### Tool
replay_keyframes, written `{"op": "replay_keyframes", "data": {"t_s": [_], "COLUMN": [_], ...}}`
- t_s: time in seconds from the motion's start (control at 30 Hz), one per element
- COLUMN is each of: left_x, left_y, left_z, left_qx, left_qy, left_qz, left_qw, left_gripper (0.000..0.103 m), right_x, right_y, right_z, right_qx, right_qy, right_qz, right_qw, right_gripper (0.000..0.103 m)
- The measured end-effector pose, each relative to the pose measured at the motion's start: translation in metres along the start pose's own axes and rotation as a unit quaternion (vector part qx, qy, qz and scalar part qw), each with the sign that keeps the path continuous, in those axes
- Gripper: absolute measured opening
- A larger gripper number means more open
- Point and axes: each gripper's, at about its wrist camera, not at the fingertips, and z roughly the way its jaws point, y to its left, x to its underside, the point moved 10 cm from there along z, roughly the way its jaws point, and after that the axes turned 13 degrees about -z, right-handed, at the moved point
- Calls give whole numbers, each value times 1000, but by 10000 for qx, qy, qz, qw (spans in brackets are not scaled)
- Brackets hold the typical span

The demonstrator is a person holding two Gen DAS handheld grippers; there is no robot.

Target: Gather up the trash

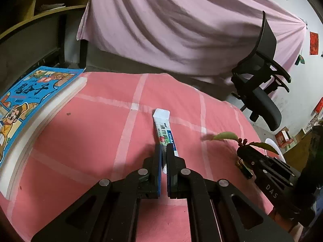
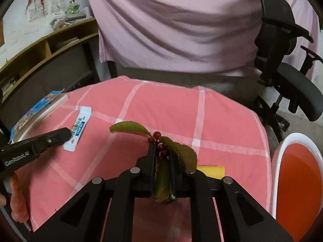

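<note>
A white toothpaste tube with blue and green print lies on the pink checked tablecloth. My left gripper is shut on the tube's near end; the same grip shows in the right wrist view, with the tube low over the cloth. My right gripper is shut on a sprig of green leaves and red berries and holds it above the table. The sprig also shows in the left wrist view.
A blue comic book on a stack lies at the table's left edge. A white bin with an orange liner stands right of the table. A yellow note lies near the right gripper. A black office chair stands behind.
</note>
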Motion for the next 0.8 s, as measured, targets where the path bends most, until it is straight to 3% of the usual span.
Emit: {"op": "replay_keyframes", "data": {"t_s": [0.1,0.3,0.53,0.63,0.8], "left_x": [0,2,13,17,17], "left_y": [-1,-15,-23,-22,-20], "left_z": [1,5,25,29,23], "left_qx": [1,-14,-778,-1145,-745], "left_qy": [20,-55,-29,-142,-279], "left_qz": [-12,241,826,1037,741], "left_qw": [10000,9997,9935,9879,9941], "left_gripper": [5,30,29,18,16], "right_x": [-2,-5,-6,-6,-9], "right_y": [-3,-9,-17,-19,-21], "right_z": [-3,-10,-16,-18,-27], "right_qx": [32,63,14,-18,6], "right_qy": [-99,-301,-478,-539,-761], "right_qz": [78,278,480,542,592], "right_qw": [9999,9991,9977,9971,9953], "right_gripper": [10,10,10,10,10]}}
